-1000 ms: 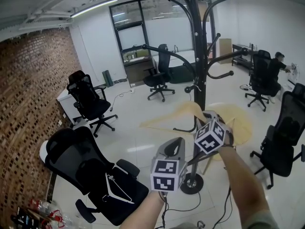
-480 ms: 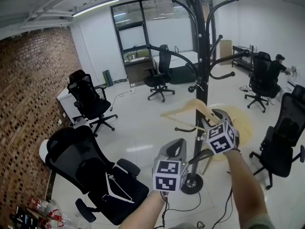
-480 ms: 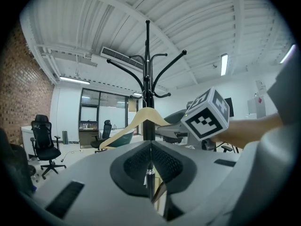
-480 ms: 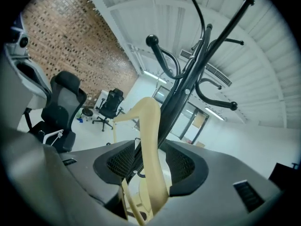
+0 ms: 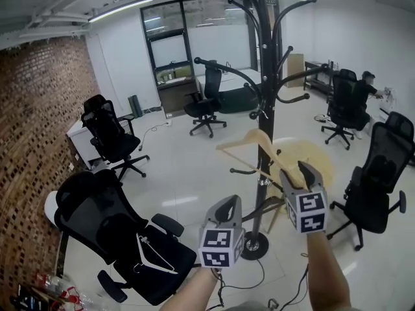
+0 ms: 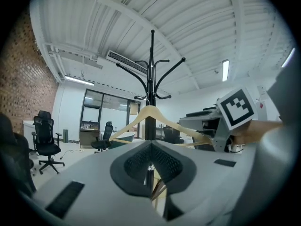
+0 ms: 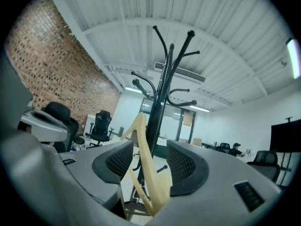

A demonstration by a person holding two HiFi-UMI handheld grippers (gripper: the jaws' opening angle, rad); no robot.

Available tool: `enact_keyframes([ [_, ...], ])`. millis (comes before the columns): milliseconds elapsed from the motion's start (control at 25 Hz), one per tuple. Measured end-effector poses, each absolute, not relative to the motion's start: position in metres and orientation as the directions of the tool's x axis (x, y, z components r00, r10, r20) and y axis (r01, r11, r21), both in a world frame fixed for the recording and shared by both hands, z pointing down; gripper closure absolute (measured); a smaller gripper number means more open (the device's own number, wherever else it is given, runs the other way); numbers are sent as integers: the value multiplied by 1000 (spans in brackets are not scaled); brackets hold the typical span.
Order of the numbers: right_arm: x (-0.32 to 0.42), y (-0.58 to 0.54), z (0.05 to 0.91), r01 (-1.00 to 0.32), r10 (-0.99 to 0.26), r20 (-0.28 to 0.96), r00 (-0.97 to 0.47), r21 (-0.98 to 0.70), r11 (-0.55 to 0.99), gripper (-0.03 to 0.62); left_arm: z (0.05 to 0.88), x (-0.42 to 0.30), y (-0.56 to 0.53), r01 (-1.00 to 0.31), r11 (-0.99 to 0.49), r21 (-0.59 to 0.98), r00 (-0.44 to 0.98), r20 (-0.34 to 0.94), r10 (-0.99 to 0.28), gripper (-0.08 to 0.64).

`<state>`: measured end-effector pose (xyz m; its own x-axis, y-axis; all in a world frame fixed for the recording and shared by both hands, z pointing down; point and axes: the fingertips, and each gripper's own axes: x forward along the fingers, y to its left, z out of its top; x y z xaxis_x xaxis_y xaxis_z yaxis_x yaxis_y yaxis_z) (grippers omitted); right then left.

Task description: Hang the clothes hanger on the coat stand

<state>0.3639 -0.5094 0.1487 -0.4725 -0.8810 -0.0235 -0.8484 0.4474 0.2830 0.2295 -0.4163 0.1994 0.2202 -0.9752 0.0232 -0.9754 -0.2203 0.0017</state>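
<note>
Since a second earlier our right gripper (image 5: pixel 303 172) had sunk lower, its jaws opening wide around the near arm of the wooden clothes hanger (image 5: pixel 254 149), which slanted up and away toward the coat stand (image 5: pixel 265 76), while our left gripper (image 5: pixel 225 205), farther off, kept its jaws together on nothing.

Head view: high, facing forward and down across office. Left gripper view: low, tilted up toward stand (image 6: pixel 152 79), hanger (image 6: pixel 149 110) near. Right gripper view: low, tilted up, hanger closest. All three share stand, hanger.
</note>
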Motion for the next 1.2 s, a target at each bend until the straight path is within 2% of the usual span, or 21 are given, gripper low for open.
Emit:
enact_keyframes([
  [240, 366, -441, 207, -858, -867, 0, -499, 140, 494, 450, 235, 224, -385, -970, -241, -11, 242, -6, -970, 546],
  [320, 368, -425, 229, -864, -872, 31, -489, 119, 489, 533, 252, 226, -376, -966, -257, 14, 257, 4, -966, 546],
  [360, 370, -418, 238, -867, -873, 45, -485, 106, 487, 538, 258, 229, -372, -964, -265, 24, 265, 7, -964, 546],
  [440, 375, -406, 251, -874, -879, 73, -471, 95, 476, 592, 266, 235, -365, -958, -285, 38, 285, 15, -958, 547],
  [760, 382, -360, 299, -902, -896, 123, -427, 12, 431, 592, 311, 259, -337, -939, -336, 71, 342, 86, -936, 546],
  [960, 385, -334, 334, -905, -886, 195, -420, -28, 424, 592, 361, 257, -321, -945, -317, 78, 326, 184, -927, 546],
  [1200, 389, -321, 359, -914, -887, 226, -403, -58, 401, 592, 385, 253, -305, -944, -323, 71, 331, 217, -918, 546],
])
